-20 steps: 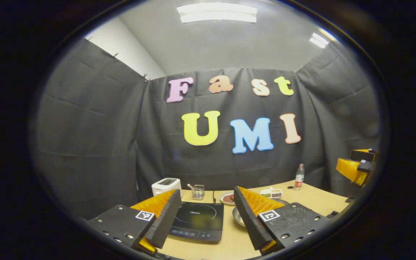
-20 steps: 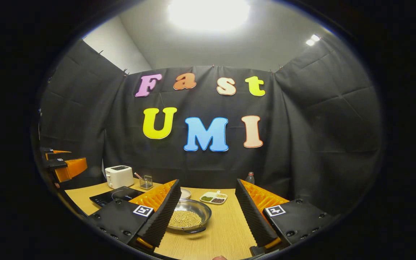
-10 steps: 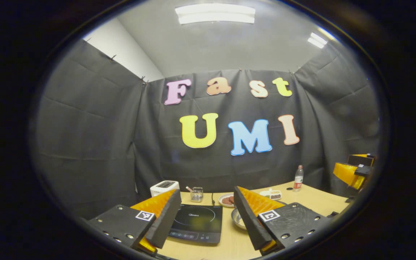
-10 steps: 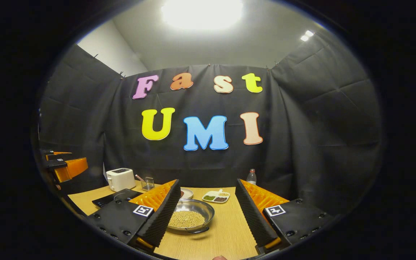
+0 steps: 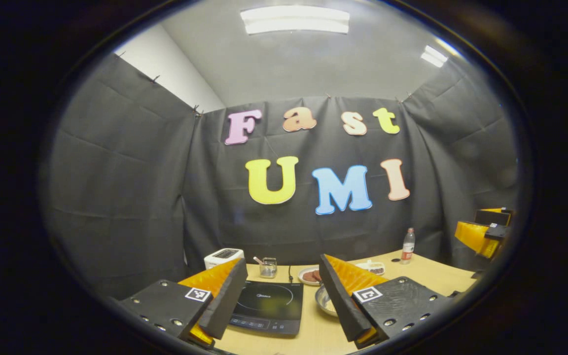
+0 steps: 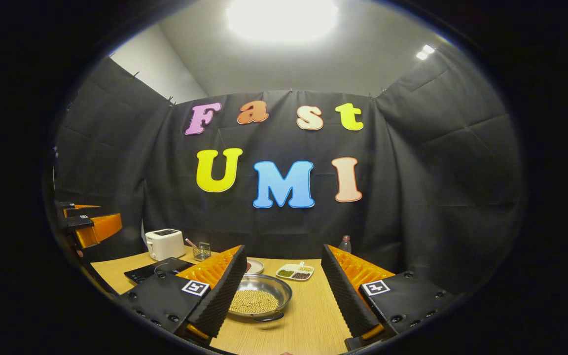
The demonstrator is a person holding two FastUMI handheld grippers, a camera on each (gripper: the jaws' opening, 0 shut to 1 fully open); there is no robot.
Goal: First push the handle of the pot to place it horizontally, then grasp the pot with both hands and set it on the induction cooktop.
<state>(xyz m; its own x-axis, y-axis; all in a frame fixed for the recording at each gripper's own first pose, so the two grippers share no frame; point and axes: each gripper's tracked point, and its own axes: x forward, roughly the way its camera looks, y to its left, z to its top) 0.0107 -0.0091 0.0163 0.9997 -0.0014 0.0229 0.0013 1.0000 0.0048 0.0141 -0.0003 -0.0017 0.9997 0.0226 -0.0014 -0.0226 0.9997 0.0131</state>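
A shallow steel pot (image 6: 260, 299) filled with pale beans sits on the wooden table; one small handle (image 6: 266, 318) points toward me. In the left gripper view its rim (image 5: 324, 301) peeks out beside my finger. The black induction cooktop (image 5: 268, 306) lies flat to the pot's left, also seen as the cooktop (image 6: 158, 268) in the right gripper view. My left gripper (image 5: 280, 305) hangs open above the cooktop's near edge. My right gripper (image 6: 278, 296) is open above the table, short of the pot, holding nothing.
At the back stand a white toaster (image 6: 164, 243), a small glass holder (image 6: 200, 250), a round plate (image 5: 309, 274), a divided dish of beans (image 6: 294, 270) and a water bottle (image 5: 407, 245). The wooden table (image 6: 308, 320) runs forward under both grippers.
Both views have shifted only slightly; the grippers hover almost in place and stay open. The pot and cooktop have not moved.
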